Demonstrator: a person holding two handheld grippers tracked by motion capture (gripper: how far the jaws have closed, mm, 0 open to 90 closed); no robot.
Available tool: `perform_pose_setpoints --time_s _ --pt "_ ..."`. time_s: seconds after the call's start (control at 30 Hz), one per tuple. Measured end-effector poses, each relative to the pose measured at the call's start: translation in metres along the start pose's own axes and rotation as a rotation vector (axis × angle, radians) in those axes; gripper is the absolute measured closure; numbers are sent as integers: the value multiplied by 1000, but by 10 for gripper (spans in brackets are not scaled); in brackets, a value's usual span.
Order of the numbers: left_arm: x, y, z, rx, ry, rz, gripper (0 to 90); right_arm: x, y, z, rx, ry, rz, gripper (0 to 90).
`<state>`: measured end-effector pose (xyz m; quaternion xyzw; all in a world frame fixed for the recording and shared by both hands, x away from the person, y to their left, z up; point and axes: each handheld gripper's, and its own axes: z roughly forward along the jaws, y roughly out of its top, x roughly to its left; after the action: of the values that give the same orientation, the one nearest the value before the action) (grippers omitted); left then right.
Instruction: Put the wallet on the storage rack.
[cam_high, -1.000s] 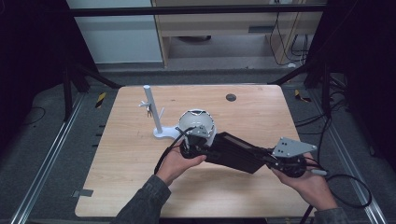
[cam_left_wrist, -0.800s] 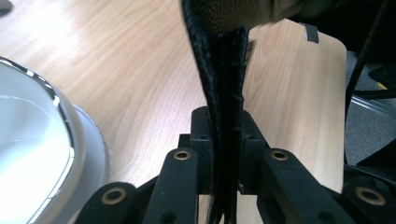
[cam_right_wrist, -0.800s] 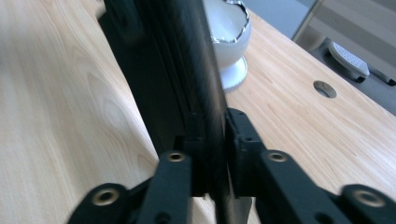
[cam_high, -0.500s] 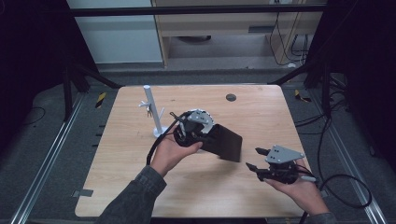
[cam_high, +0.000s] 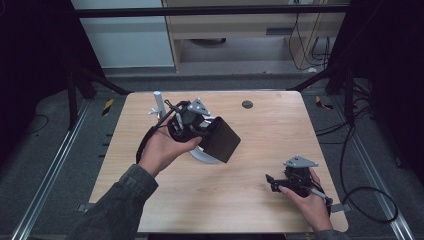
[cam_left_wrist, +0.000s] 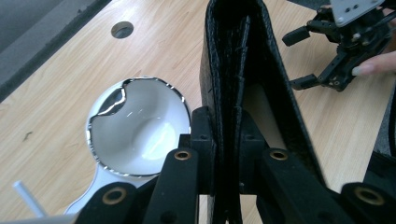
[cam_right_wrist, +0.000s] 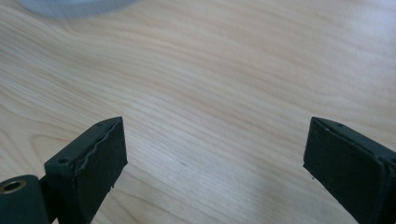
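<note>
My left gripper (cam_high: 202, 131) pinches the black leather wallet (cam_high: 221, 141) by one edge, above the round white mirror (cam_left_wrist: 135, 128); my right gripper (cam_right_wrist: 215, 154), just spread, holds nothing. The wallet could slip and strike the mirror.

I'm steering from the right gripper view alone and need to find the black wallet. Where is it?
Observer: The left gripper has it. Its jaws are shut on the black wallet, which is held up above the table, next to the white dish.
Operator: How does my gripper sit relative to it?
Observer: The right gripper is low near the table's front right corner, well apart from the wallet. Its jaws have just been opening and nothing is between them.
</note>
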<state>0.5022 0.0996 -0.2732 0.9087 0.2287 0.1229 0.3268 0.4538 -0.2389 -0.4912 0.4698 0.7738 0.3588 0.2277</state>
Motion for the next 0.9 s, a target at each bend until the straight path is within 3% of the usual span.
perform_pose_setpoints --time_s 0.2,0.37,0.53,0.9 --pt "6 8 -13 29 29 14 810 -5 -5 6 35 -29 40 60" --pt "14 11 -18 33 29 0 810 -10 -7 11 55 -49 60 61" --pt "18 14 -22 44 37 9 810 -9 -9 17 92 -63 58 52" --pt "27 18 -26 38 64 -11 810 -8 -12 19 66 -60 67 18"
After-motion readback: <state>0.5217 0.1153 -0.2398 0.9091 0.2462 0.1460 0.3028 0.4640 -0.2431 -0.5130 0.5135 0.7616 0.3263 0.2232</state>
